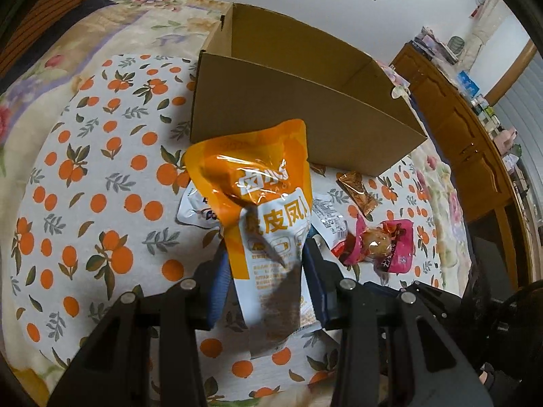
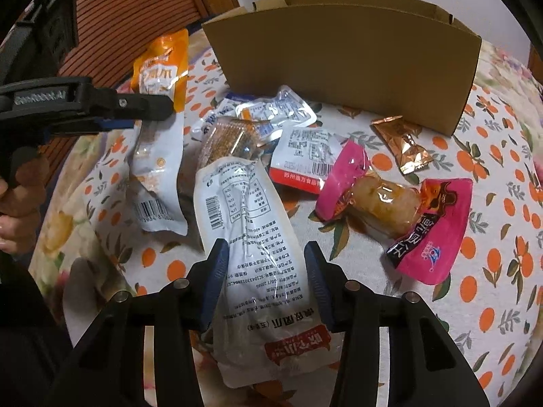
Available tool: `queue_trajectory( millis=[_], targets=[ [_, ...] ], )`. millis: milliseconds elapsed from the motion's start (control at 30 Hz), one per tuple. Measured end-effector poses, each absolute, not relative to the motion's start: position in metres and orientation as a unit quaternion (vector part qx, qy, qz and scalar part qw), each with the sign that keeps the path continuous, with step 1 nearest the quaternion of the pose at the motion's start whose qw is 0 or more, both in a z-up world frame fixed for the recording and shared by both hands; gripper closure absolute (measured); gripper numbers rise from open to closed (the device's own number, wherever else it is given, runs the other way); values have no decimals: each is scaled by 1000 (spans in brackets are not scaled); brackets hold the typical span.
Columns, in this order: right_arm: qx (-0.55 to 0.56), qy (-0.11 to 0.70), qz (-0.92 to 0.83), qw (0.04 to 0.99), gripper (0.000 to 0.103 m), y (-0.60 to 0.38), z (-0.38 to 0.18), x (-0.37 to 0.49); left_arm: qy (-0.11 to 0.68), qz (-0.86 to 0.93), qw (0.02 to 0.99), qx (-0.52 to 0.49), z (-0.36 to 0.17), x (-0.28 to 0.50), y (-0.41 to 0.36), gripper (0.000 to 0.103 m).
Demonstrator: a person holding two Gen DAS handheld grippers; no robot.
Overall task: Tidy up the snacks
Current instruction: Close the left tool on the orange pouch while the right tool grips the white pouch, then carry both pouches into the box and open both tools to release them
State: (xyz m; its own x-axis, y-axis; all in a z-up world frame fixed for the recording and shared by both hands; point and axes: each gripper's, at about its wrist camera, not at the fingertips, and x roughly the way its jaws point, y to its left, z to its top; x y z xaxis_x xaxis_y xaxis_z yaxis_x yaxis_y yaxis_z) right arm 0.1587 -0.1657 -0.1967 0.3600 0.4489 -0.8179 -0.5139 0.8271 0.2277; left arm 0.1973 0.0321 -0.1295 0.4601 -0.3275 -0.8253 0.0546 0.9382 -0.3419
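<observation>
Left gripper sat nearest the lens, fingers closed on an orange-and-white snack pouch, held up off the orange-print cloth. Right gripper had its fingers either side of a white-backed pouch lying label-down on the cloth; they looked to be touching its edges, but whether the grip was firm could not be told. Just beyond lay a loose pile: pink-wrapped snack, red-and-white packet, small clear sachets, gold-foil candy. Further back stood an open cardboard box, upright on the cloth, inside partly hidden. The surface looked like a bed with a floral quilt. Wooden cabinet stood behind to the right.
</observation>
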Motion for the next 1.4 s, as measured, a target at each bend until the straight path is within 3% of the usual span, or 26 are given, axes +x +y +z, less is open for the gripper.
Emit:
queue_trajectory(
  millis=[300,567,600,700,867,1100,1133,1400],
  targets=[
    [-59,481,301,821,54,-154,-207,167,505,-110,846,-130,-128,196,32,64],
    [-65,475,327,815,36,-139,-221,186,509,-101,844,-132,-133,199,38,64],
    [-74,473,326,815,37,-136,-221,185,510,-100,844,-131,-134,200,38,64],
    [-67,476,341,808,62,-135,-220,184,510,-99,845,-128,-134,202,37,64],
    [-47,466,337,817,82,-145,-204,179,502,-104,850,-119,-127,201,33,64],
    [-25,452,326,830,90,-161,-190,177,480,-118,862,-115,-109,198,29,64],
    [-19,450,328,830,103,-163,-187,177,476,-120,864,-115,-106,198,29,64],
    [-8,429,327,842,103,-171,-167,182,449,-136,876,-111,-83,196,25,64]
  ],
)
